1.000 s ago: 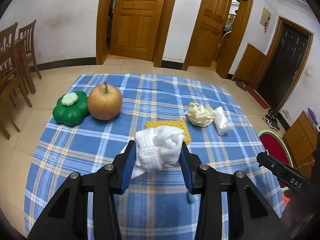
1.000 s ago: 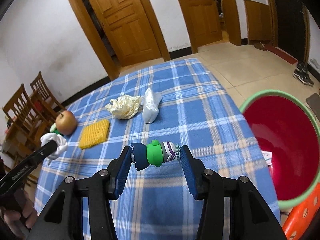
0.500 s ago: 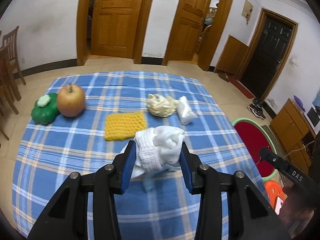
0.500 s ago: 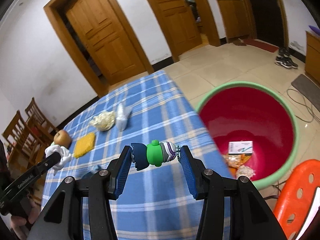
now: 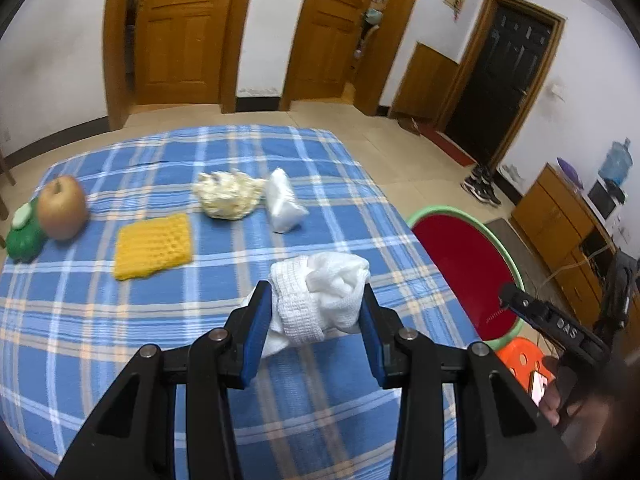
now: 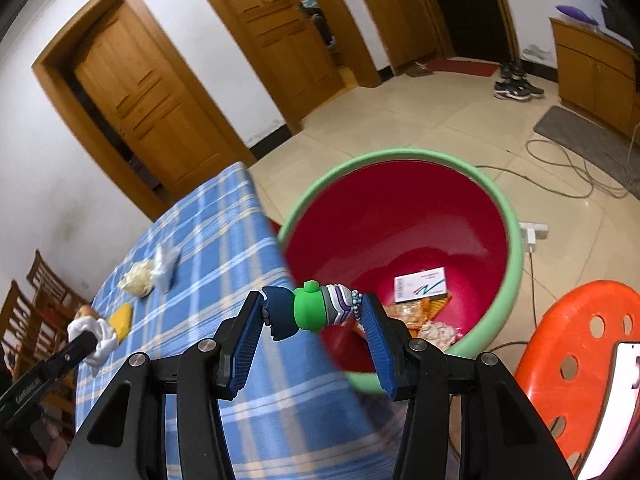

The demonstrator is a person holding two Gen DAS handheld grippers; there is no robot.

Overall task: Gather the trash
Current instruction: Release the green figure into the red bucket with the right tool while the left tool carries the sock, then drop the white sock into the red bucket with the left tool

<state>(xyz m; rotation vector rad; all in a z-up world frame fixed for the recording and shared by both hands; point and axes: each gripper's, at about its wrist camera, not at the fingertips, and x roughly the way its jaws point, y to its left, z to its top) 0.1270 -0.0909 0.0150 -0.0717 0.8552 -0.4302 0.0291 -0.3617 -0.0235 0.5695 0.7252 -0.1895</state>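
Now the small toy sits clamped in the right gripper.

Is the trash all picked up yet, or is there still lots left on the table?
Not yet. Some trash already lies in the red bin. In hand: the left gripper clamps a white cloth wad, and the right gripper carries a small green toy by the bin. Still on the table: a crumpled paper and a white bag. The apple and yellow pad may stay.
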